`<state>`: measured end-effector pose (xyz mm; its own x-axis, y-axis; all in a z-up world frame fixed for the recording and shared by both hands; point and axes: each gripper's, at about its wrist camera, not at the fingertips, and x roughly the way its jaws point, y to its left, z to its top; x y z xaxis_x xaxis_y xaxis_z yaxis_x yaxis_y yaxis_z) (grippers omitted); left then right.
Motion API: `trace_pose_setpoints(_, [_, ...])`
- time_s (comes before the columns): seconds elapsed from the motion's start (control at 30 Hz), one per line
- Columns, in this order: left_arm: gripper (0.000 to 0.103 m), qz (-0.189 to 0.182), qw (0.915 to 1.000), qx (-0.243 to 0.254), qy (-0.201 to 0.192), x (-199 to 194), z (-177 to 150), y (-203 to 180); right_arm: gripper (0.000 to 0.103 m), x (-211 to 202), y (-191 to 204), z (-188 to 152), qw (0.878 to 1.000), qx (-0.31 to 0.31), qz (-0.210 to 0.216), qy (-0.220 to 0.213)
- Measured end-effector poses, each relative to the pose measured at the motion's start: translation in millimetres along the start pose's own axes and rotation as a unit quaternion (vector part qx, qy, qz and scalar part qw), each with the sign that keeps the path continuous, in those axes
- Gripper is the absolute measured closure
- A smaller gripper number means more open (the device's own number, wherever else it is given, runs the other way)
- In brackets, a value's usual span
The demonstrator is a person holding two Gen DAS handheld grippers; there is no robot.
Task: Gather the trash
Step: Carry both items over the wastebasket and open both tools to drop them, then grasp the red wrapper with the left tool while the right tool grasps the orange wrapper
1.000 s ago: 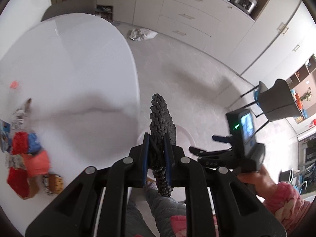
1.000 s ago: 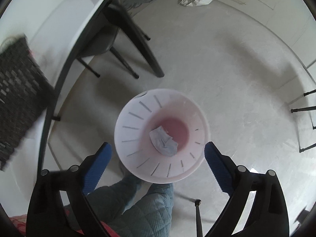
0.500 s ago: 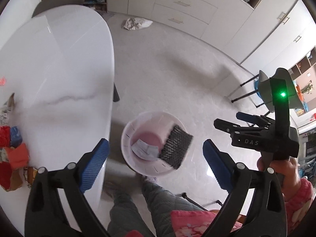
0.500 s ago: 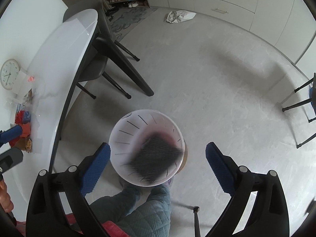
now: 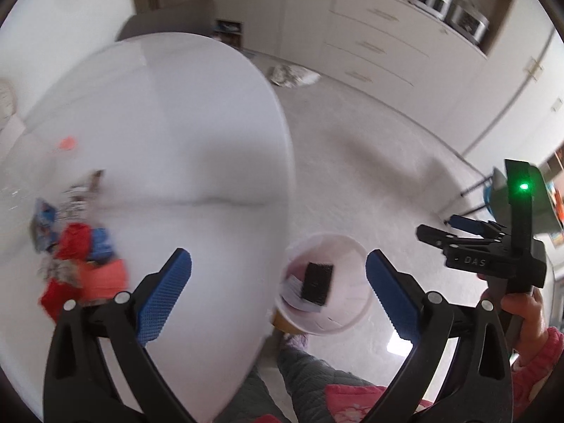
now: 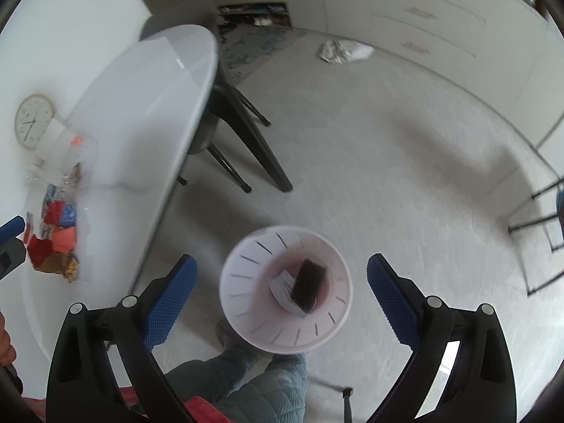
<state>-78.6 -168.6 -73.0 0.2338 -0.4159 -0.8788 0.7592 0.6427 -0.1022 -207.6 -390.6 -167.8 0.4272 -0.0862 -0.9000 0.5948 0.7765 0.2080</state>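
Note:
A pale pink slotted bin (image 6: 246, 282) (image 5: 350, 282) stands on the floor beside the white table (image 5: 169, 134). In it lie a black woven mat (image 6: 310, 286) (image 5: 317, 283) and a white paper (image 6: 281, 286). My left gripper (image 5: 278, 292) hovers high over the table edge and the bin; its jaws are opening, with nothing between them. My right gripper (image 6: 280, 299) (image 5: 437, 225) hangs open and empty straight above the bin. A heap of red, orange and blue wrappers (image 5: 79, 264) (image 6: 56, 239) lies on the table's near left.
A crumpled white bag (image 6: 345, 51) lies on the floor by the cabinets. A dark chair (image 6: 243, 130) is tucked under the table. A clock (image 6: 33, 121) rests on the tabletop at the wall. The person's legs (image 6: 246, 377) are just below the bin.
My left gripper opened and let go of the black mat, which dropped into the bin. Both grippers rose, and the left one swung back over the table edge.

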Motion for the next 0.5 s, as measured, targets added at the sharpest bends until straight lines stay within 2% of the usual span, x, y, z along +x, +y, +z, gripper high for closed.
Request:
trace_pose_setpoints(0.23, [0.008, 0.053, 0.9954, -0.071, -0.038, -47, -16, 75, 0.003, -22, 76, 35, 0.996, -0.079, 0.028, -0.037])
trace_pose_setpoints(0.37, [0.008, 0.101, 0.9862, -0.122, -0.047, -70, -35, 132, 0.003, -21, 132, 49, 0.988, -0.134, 0.056, -0.043])
trace_pose_setpoints(0.5, [0.008, 0.127, 0.9767, -0.168, -0.042, -80, -64, 181, 0.003, -10, 192, 53, 0.979, -0.183, 0.085, -0.034])
